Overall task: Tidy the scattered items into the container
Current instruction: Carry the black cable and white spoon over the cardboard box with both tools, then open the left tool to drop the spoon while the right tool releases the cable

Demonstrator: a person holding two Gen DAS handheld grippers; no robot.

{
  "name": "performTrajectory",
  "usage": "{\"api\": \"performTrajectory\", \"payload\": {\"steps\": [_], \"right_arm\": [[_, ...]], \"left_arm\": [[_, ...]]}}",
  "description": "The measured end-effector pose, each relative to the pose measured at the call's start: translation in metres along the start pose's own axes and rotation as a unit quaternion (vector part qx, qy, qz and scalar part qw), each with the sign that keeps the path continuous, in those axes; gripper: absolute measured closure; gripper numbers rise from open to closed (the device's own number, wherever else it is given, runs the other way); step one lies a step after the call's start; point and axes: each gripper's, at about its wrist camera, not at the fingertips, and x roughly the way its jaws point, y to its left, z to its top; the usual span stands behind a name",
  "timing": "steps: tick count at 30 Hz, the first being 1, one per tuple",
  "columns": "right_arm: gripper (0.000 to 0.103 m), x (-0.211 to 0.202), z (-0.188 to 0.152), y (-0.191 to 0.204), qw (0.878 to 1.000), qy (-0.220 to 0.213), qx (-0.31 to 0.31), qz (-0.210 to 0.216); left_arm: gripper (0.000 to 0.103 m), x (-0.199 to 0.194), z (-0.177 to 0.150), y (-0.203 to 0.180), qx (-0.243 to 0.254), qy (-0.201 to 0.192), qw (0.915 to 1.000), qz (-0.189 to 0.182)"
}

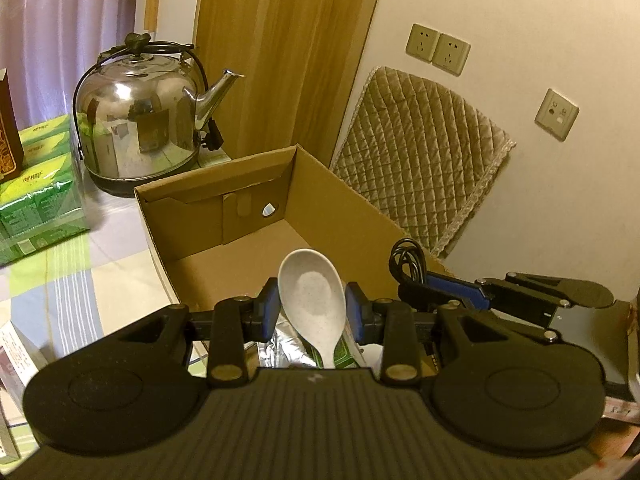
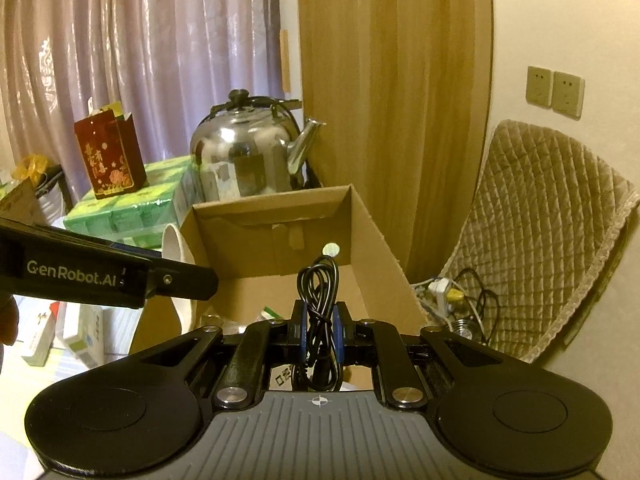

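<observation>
So both grippers are loaded right now. The left gripper (image 1: 312, 314) has its blue pads clamped on a white rice spoon (image 1: 314, 300), pinching it across the widest part of the bowl. The spoon's long axis runs straight along the fingers: bowl pointing forward and up, handle trailing back under the gripper body toward the camera. The right gripper (image 2: 320, 330) is closed on a bundled black cable (image 2: 320, 300), loops sticking up above the pads and the plug ends hanging below.

The thing the next move hinges on, I'd say, is where each load sits relative to the cardboard box (image 1: 340, 200). From the left wrist view the spoon bowl is over the open box, just inside the near edge, with the bare box floor ahead of it. There's already some stuff in the near end under the spoon, something foil-like and a green-and-white packet, hard to tell exactly what. The cable hangs over the near end of the box as well, toward its right wall, so neither arm looks clearly nearer than the other.

The two grippers are just beside each other over the box, left one closer to the box's left wall. My guess is both just need to open, but dropping the spoon flat may need a tilt first.
</observation>
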Motion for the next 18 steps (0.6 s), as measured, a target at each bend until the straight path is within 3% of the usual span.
{"api": "performTrajectory", "payload": {"steps": [18], "right_arm": [[0.093,0.020,-0.008,0.001,0.999,0.045,-0.018,0.002]], "left_arm": [[0.074,0.024,-0.012,0.000,0.008,0.035,0.9992,0.019]]}}
